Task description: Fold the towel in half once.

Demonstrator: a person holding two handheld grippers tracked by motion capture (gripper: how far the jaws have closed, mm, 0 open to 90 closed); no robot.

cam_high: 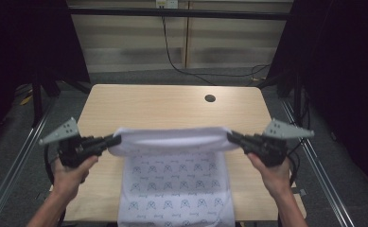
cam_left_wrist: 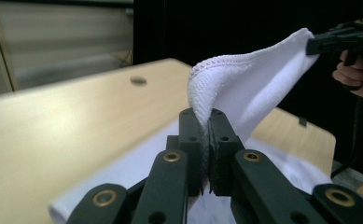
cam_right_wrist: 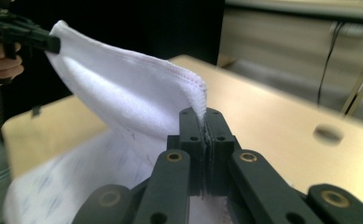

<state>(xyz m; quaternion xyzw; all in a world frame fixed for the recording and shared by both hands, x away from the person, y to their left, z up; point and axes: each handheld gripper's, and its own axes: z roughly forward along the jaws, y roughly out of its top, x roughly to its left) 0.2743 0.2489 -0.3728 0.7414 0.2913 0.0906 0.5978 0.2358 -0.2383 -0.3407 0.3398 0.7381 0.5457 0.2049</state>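
Cloth: a white cloth (cam_high: 172,142) with small grey drawings on it. It sits in the lower middle of the high view, held up by its far edge between the two grippers. The rest hangs down and lies on the table toward the bottom of the frame.
Left gripper: the left gripper (cam_high: 118,138) is at the left of the high view. Its jaws are pressed together, pinching one corner of the cloth.
Left gripper up close: in the left gripper view the left gripper (cam_left_wrist: 208,122) sits in the lower middle. The stitched cloth (cam_left_wrist: 244,88) edge pokes up from between the two black jaws.
Right gripper: the right gripper (cam_high: 230,136) is at the right of the high view. Its jaws are pressed together too, pinching the other corner.
Right gripper up close: in the right gripper view the right gripper (cam_right_wrist: 204,122) is in the lower middle. The cloth (cam_right_wrist: 128,102) goes up and away to the upper left of the frame.
Hands: the left hand (cam_high: 70,172) is at the lower left of the high view, and the right hand (cam_high: 274,172) at the lower right.
Between the grippers: the top edge of the cloth is pulled into a rolled band across the middle.
Table: a light wooden table (cam_high: 162,106) lies under it all.
Hole: a small round hole (cam_high: 210,98) is in the table, in the upper right part, well apart from the cloth.
Cable: a black cable (cam_high: 172,56) hangs down the wall at the top of the high view.
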